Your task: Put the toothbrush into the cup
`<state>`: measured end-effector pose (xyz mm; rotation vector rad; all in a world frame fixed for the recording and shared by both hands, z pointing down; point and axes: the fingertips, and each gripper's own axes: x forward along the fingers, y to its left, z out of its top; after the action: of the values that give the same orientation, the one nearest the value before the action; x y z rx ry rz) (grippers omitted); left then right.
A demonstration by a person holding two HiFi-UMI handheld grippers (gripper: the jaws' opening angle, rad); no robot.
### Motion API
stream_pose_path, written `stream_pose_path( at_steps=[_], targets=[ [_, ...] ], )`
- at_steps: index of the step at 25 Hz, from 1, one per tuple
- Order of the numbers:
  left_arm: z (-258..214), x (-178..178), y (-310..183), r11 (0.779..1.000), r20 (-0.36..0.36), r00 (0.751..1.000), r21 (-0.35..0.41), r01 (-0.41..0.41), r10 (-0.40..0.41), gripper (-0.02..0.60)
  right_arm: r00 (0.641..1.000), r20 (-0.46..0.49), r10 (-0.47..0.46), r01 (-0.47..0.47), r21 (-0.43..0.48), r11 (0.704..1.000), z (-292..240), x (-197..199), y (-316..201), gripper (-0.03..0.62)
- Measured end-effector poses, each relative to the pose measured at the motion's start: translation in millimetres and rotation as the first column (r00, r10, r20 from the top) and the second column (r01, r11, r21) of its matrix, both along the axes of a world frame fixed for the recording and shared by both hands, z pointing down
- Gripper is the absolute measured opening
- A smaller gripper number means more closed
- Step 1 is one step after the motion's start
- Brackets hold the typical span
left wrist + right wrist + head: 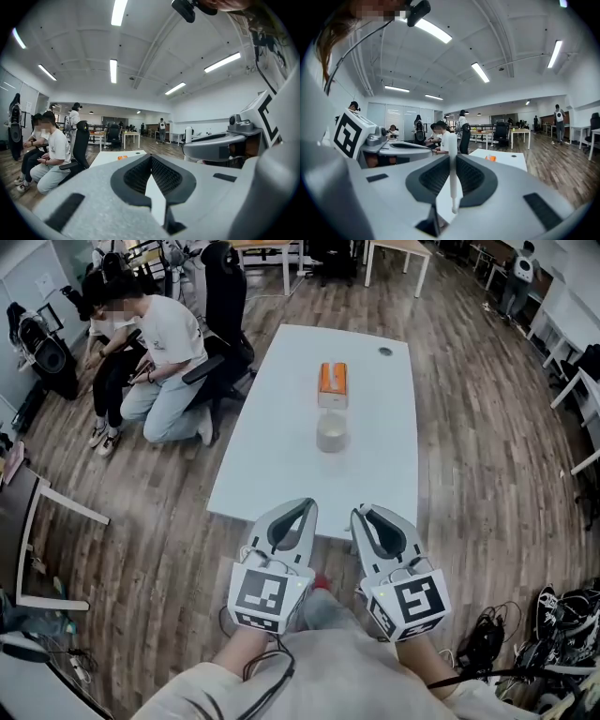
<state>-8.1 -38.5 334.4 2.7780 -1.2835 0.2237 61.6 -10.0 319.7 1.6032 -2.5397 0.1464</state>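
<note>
No legible writing is seen. The orange box [333,381] on the white counter [272,437] carries print too small to be read, and the cubes on the grippers show only black-and-white square markers [265,596].

A thin white toothbrush [452,187] is clamped upright between the fingers of the right gripper [452,157], and its upper end sticks out past the fingertips. Which end bears the bristles cannot be made out, and in the head view the brush is lost against the white counter. The fingers of the left gripper [151,157] are closed tip to tip with nothing held. Only a white wedge of counter shows through the gap lower between the pads.

The translucent cup [331,432] stands near the middle of the counter, just in front of the orange box and well apart from both grippers.

Both grippers are held side by side close to the person's body, short of the counter's near edge, with the fingers pointing toward it. The person's forearms are cut off at the bottom of the head view. A person [169,343] is seated beside the counter's left side.
</note>
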Motion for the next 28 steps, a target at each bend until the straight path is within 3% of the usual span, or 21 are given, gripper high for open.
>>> stream_pose_path(
  at_steps=[14, 28],
  targets=[
    [19, 27, -57, 1.0, 0.005, 1.0, -0.03, 0.002, -0.002, 0.009, 0.999, 0.023, -0.038, 0.039, -0.031, 0.999, 19, 18, -70, 0.052],
    [48, 37, -124, 0.993, 0.012, 1.0, -0.116, -0.019, 0.02, 0.009, 0.998, 0.064, 0.019, -0.017, -0.021, 1.0, 25, 30, -169, 0.052]
  ],
)
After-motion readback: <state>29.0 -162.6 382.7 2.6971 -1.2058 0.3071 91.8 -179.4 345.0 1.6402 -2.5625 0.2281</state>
